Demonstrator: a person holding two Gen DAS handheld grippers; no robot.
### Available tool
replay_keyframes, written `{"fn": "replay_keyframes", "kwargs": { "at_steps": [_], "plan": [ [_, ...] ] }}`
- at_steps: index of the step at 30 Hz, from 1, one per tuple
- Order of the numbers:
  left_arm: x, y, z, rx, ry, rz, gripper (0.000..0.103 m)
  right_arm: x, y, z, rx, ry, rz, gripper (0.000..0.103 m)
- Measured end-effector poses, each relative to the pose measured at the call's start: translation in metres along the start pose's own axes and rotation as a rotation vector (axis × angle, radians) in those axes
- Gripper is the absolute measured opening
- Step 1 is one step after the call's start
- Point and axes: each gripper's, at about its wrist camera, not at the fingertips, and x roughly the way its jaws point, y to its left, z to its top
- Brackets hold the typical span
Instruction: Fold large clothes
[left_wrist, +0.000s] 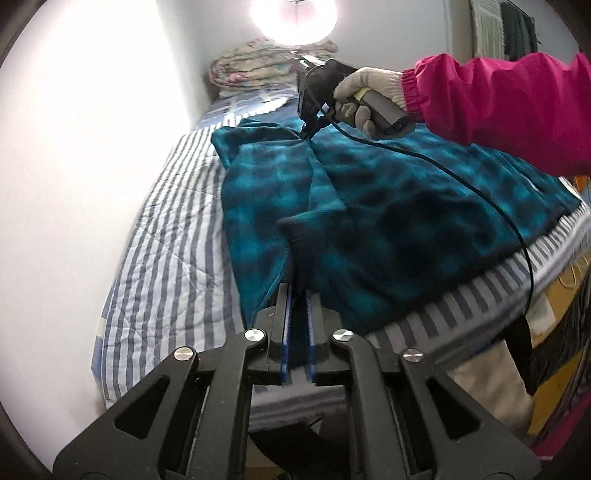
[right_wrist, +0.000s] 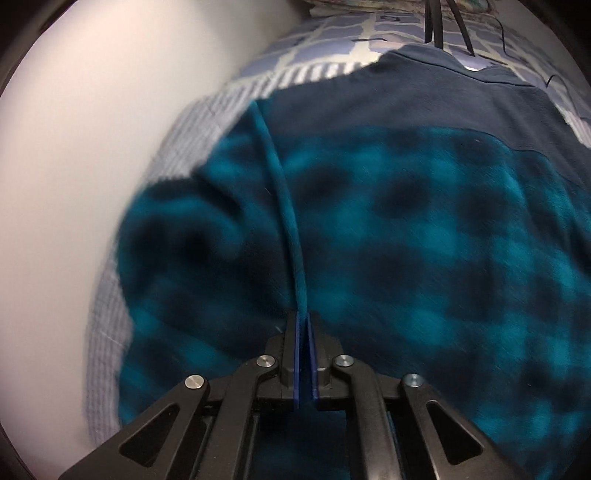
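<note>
A large teal and dark blue plaid fleece garment lies spread on a striped bed. My left gripper is shut on the garment's near edge, fabric pinched between its blue pads. My right gripper, held by a gloved hand in a pink sleeve, pinches the garment's far edge. In the right wrist view my right gripper is shut on a raised fold of the garment, which has a plain navy band at its far end.
A white wall runs along the bed's left side. A folded floral quilt lies at the head of the bed under a bright lamp. A black cable trails across the garment. Clothes hang at the top right.
</note>
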Motion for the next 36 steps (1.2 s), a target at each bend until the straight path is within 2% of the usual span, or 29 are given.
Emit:
{"fn": "replay_keyframes", "kwargs": {
  "at_steps": [1,2,4,5,8,11,14,20,25,27,29,32,36],
  "plan": [
    [-0.005,-0.001,-0.003,0.003,-0.003,-0.012,0.032,-0.004,0.001,-0.003,-0.016,-0.004,-0.020,0.013],
    [-0.011,-0.002,-0.006,-0.001,-0.011,-0.026,0.042,-0.007,0.001,-0.003,-0.031,-0.010,-0.039,0.020],
    [-0.022,0.000,-0.009,-0.022,-0.015,-0.059,0.043,-0.020,0.007,-0.008,-0.085,-0.025,-0.097,0.026],
    [-0.025,0.001,-0.011,-0.033,-0.013,-0.066,0.043,-0.028,0.011,-0.014,-0.110,-0.034,-0.112,0.026],
    [-0.028,0.018,-0.018,-0.104,0.010,-0.062,0.043,-0.055,0.025,-0.039,-0.148,-0.050,-0.059,0.026],
    [-0.020,0.046,-0.020,-0.266,0.044,-0.107,0.043,-0.068,0.038,-0.064,-0.189,-0.050,0.011,0.026],
    [0.003,0.077,-0.017,-0.450,0.080,-0.197,0.043,-0.082,0.063,-0.101,-0.273,-0.047,0.074,0.026],
    [0.056,0.103,-0.020,-0.707,0.176,-0.337,0.043,-0.075,0.088,-0.174,-0.349,0.001,0.159,0.026],
    [0.048,0.103,-0.030,-0.731,0.164,-0.325,0.042,-0.073,0.097,-0.226,-0.391,0.057,0.169,0.027],
    [0.041,0.102,-0.033,-0.728,0.149,-0.328,0.036,-0.074,0.094,-0.243,-0.362,0.077,0.172,0.031],
    [0.038,0.099,-0.034,-0.723,0.149,-0.352,0.034,-0.074,0.086,-0.256,-0.319,0.103,0.182,0.034],
    [0.041,0.094,-0.034,-0.711,0.161,-0.368,0.034,-0.067,0.074,-0.265,-0.243,0.151,0.250,0.035],
    [0.054,0.097,-0.033,-0.759,0.181,-0.413,0.034,-0.062,0.069,-0.274,-0.174,0.188,0.326,0.036]
  ]
}}
